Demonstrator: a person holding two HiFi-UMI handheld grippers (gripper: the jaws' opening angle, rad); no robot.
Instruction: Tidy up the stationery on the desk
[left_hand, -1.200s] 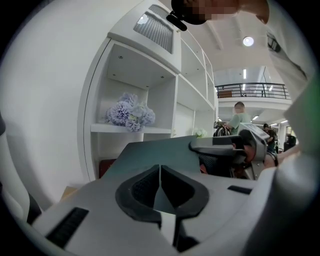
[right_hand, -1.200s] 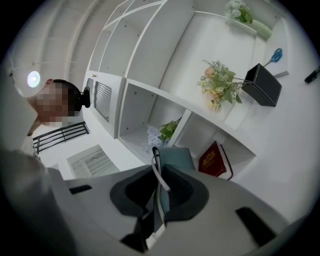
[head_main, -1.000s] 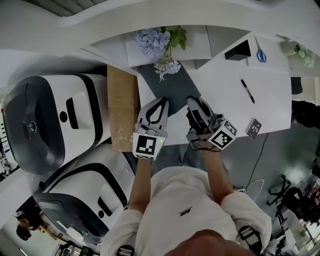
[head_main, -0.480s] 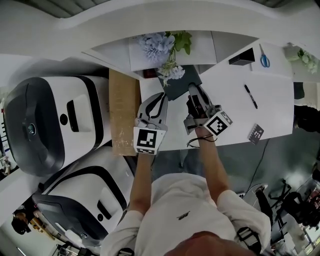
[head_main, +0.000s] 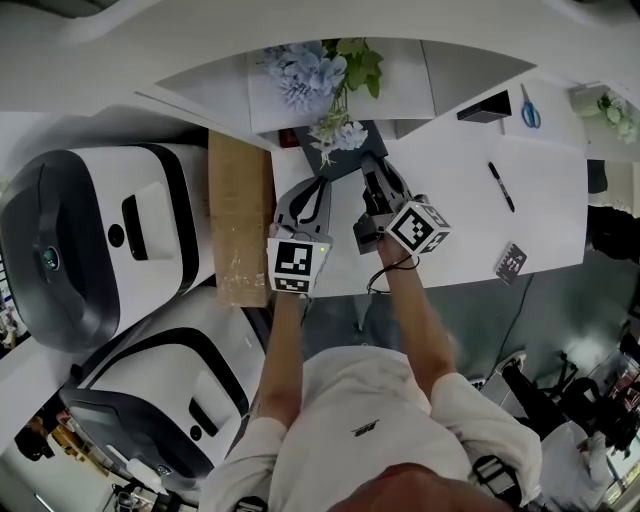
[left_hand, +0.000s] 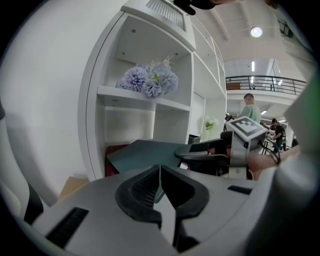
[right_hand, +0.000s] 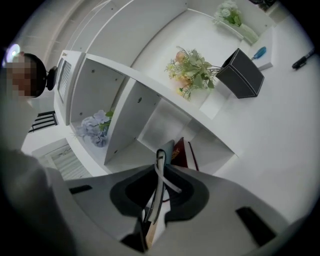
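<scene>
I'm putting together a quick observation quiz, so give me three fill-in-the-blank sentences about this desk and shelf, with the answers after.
1. The right gripper is shut on a dark book, and a ___ book stands in the shelf right beside its far end.
2. The scissors on the desk have ___ handles.
3. The pale purple flowers sit on the shelf ___ the compartment with the standing book.

Missing words: red; blue; above

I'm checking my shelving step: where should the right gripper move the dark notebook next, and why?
Probably slide the notebook deeper into the lower shelf compartment, beside the red book: the right gripper clamps its edge, and it's only partly inside.
</scene>
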